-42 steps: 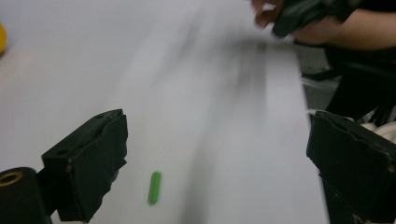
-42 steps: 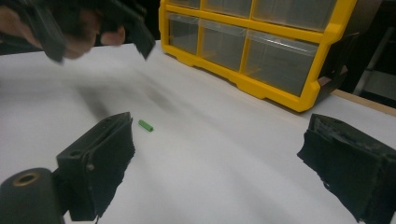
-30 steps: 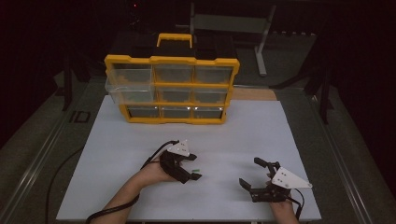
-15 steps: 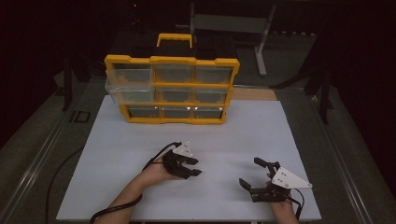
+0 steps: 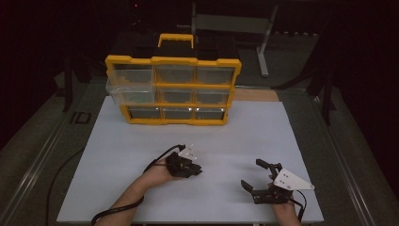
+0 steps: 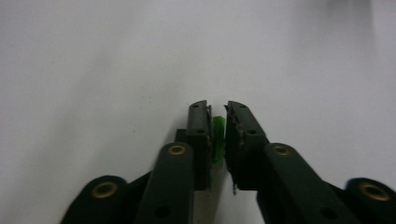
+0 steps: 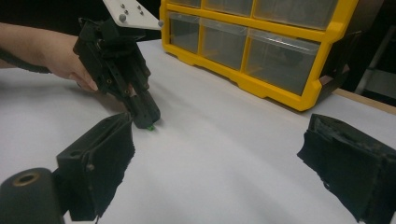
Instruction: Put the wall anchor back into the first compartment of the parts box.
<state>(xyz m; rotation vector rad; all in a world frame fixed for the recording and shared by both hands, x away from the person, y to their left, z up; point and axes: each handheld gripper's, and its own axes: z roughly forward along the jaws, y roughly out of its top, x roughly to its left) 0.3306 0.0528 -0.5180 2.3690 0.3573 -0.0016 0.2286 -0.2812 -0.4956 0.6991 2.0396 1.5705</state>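
Two hand-held grippers are at work over a white sheet [image 5: 141, 155] spread on the tabletop [image 5: 339, 155]. The left hand-held gripper [image 5: 194, 170] sits near the middle of the sheet, tipped down so its tips meet the paper. Its jaws have just been closing, and in the left gripper view they now stand almost together, pinching a small green piece [image 6: 217, 140] between the pads. The right gripper view shows the same thing from the side: the green piece [image 7: 150, 126] peeks out at the very tip of the left hand-held gripper [image 7: 148, 116], right at the surface of the sheet. What the green piece is exactly is too small to tell.

The right hand-held gripper [image 5: 254, 175] rests low on the sheet near its front edge, well apart from the left one and to its right. Its jaws stand wide apart, with nothing between them but bare paper; in its own view the two black padded fingers [image 7: 107, 163] frame the scene at either side.

At the far edge of the sheet stands a yellow organizer box [image 5: 171, 92] with a black top and a yellow carry handle, holding rows of clear drawers. One drawer [image 5: 131, 94] at the left of the middle row is pulled out toward the person. The green piece lies well apart from the box, in the open middle of the sheet.
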